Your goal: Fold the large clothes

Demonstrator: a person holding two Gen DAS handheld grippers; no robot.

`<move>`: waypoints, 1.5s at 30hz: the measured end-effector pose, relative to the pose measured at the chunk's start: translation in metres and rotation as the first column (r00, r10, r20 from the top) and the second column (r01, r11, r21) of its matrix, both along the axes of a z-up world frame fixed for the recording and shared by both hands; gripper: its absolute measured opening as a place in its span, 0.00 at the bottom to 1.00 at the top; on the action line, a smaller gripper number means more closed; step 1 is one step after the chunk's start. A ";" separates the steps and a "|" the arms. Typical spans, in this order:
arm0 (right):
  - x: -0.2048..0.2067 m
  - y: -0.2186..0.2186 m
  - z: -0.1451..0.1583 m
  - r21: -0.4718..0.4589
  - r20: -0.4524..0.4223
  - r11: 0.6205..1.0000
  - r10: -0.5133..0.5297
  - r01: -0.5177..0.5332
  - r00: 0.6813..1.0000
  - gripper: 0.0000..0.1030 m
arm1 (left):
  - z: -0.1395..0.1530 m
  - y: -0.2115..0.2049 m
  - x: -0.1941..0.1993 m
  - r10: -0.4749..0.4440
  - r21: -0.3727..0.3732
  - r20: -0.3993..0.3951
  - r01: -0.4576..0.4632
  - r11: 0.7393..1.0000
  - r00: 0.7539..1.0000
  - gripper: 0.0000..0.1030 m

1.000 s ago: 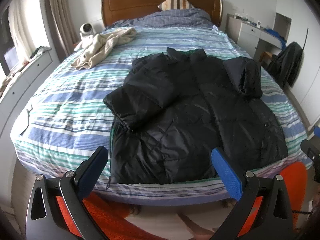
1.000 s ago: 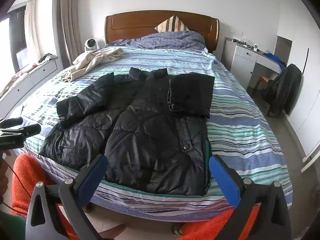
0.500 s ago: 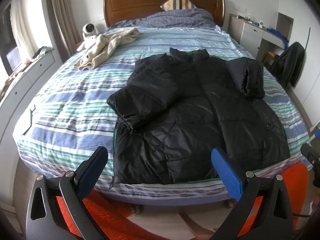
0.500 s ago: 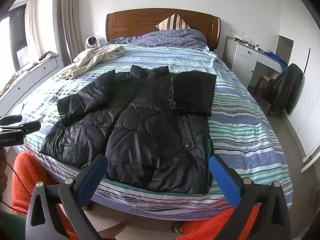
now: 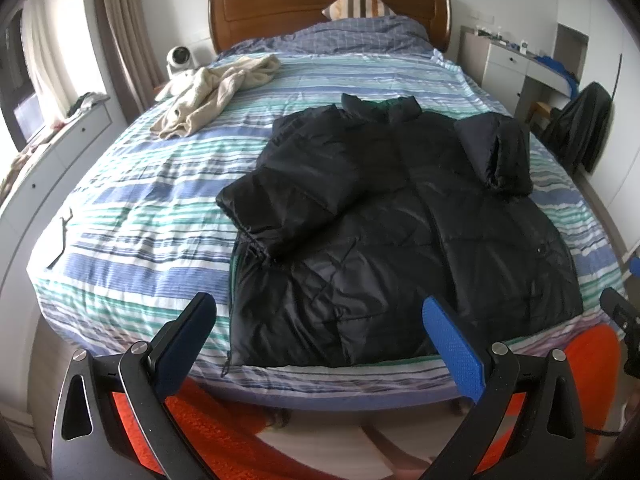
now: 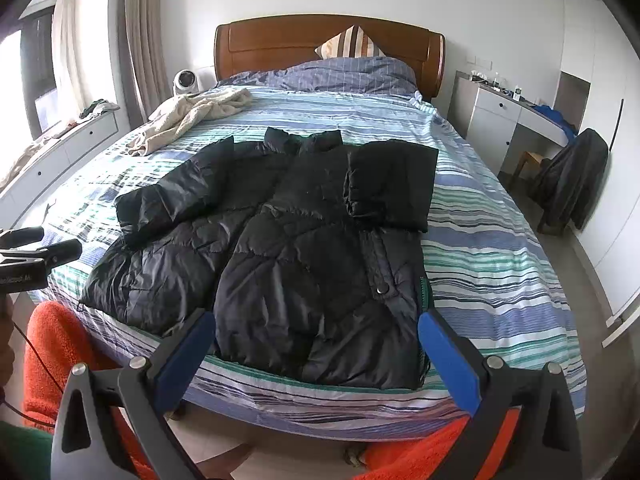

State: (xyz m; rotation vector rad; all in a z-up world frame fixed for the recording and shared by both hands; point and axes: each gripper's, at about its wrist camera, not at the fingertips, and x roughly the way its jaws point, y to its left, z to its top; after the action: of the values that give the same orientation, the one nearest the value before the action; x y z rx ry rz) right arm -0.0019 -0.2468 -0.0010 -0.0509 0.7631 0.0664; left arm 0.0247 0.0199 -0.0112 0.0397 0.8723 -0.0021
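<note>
Black quilted puffer jacket (image 5: 400,232) — one item, large, laid front-up across the near half of the bed (image 5: 152,200), collar toward the headboard (image 5: 328,8), hem close to the foot edge. Both sleeves are already turned inward: the sleeve on the left (image 5: 288,200) slants across the chest with its cuff low, the sleeve on the right (image 5: 500,152) is doubled into a short block near the shoulder. Shell looks like shiny, slick synthetic with padded filling; judged light for its bulk, soft, springy, likely to slide on itself and to puff back open after a fold. Best hold, by this judgement, is at the two hem corners, pinching through shell and padding together where the edge is firm, then carrying the hem up toward the collar. Left gripper (image 5: 316,320) — spread wide, holding nothing, held short of the bed's foot and aimed at the hem's left part. Right gripper (image 6: 316,336) — likewise spread and empty, facing the hem near the snap placket (image 6: 380,276). Bedding is a blue, green and white striped cover. Other contents: a cream garment (image 5: 212,96) crumpled at the far left of the bed, well apart from the jacket; a striped pillow (image 5: 360,0) against the headboard; a small white fan (image 5: 180,58) beside the bed; a white desk (image 6: 504,116) at right with a dark coat draped over a chair (image 6: 572,184).
</note>
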 end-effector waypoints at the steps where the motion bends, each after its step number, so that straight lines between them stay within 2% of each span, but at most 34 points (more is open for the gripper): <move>1: -0.001 0.001 0.000 -0.002 0.000 1.000 0.001 -0.001 1.000 1.00 | 0.000 0.000 0.000 0.000 0.000 0.001 0.000 1.000 1.000 1.00; 45: -0.001 0.015 -0.001 0.000 -0.004 0.999 0.036 -0.036 0.999 1.00 | -0.001 -0.010 -0.008 -0.039 0.000 0.020 0.039 0.999 0.999 1.00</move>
State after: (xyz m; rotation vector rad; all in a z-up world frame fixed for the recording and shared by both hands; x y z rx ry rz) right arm -0.0034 -0.2319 -0.0024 -0.0643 0.7661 0.1007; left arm 0.0165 0.0101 -0.0126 0.0564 0.8517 -0.0383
